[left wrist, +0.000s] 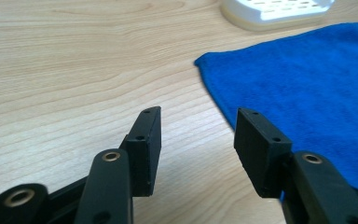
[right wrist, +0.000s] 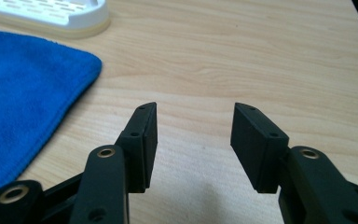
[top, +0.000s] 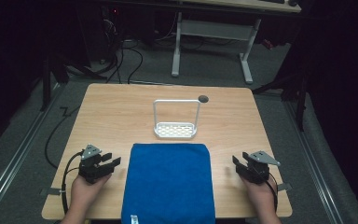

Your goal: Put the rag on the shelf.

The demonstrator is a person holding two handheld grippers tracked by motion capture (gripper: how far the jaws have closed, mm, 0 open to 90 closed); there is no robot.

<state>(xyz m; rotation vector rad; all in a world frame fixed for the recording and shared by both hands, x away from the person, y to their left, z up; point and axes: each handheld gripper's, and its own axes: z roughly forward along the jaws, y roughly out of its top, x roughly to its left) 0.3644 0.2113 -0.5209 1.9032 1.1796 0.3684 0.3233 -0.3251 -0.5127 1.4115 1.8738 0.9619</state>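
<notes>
From the high view we see a blue towel (top: 168, 182) lying flat at the table's (top: 121, 107) near edge, with a white rack (top: 175, 125) just beyond it at twelve o'clock. The left gripper (top: 111, 159) rests at the towel's nine o'clock, the right gripper (top: 236, 162) at its three o'clock.

In the left gripper view, the jaws stand wide apart, holding nothing; the towel (left wrist: 307, 84) lies at two o'clock.

In the right gripper view, the jaws gape empty; the towel (right wrist: 23, 88) lies at ten o'clock.
</notes>
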